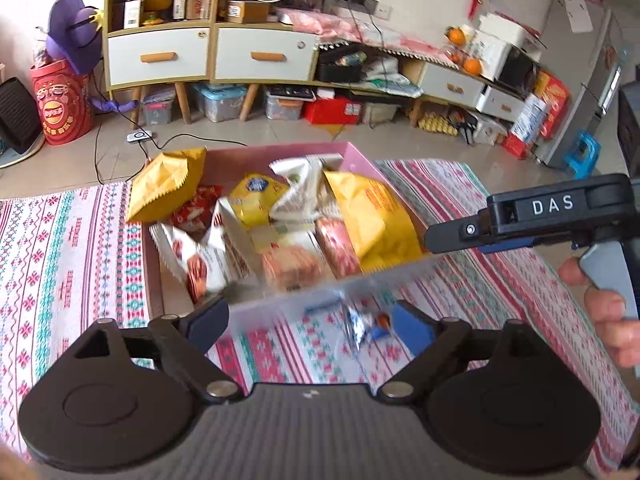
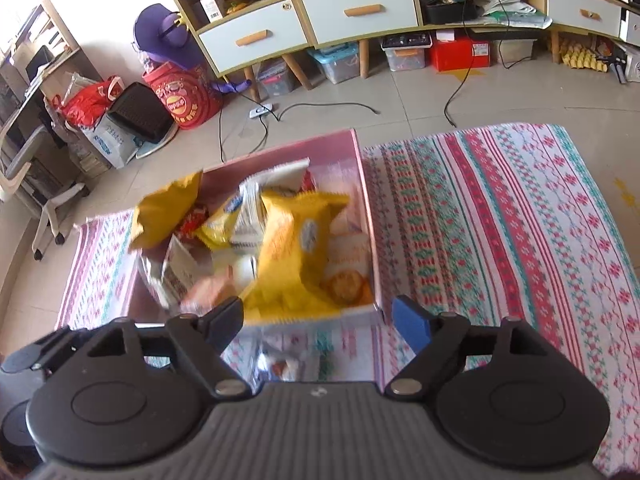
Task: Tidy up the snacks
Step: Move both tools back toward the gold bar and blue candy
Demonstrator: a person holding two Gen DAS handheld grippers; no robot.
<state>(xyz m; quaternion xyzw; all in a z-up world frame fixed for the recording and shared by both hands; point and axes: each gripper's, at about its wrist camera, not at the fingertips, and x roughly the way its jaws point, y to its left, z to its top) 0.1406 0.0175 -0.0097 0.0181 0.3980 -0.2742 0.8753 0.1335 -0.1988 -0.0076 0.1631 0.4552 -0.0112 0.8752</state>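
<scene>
A pink box (image 1: 362, 160) (image 2: 366, 208) stands on the patterned tablecloth (image 1: 72, 248) (image 2: 500, 220), filled with several snack packets: yellow bags (image 1: 376, 220) (image 2: 296, 248), white packets (image 1: 188, 252) and red-orange biscuit packs (image 1: 292, 264). One small clear-wrapped snack (image 1: 366, 326) (image 2: 280, 364) lies on the cloth just in front of the box. My left gripper (image 1: 312, 320) is open and empty above that snack. My right gripper (image 2: 318, 318) is open and empty at the box's near rim; it also shows in the left wrist view (image 1: 440, 236), at the box's right side.
Beyond the table is a tiled floor with cables (image 1: 120, 136), a wooden cabinet with white drawers (image 1: 208, 56), storage bins (image 1: 220, 102), a red drum (image 1: 60, 104) and a blue stool (image 1: 582, 156). An office chair (image 2: 36, 184) stands at the left.
</scene>
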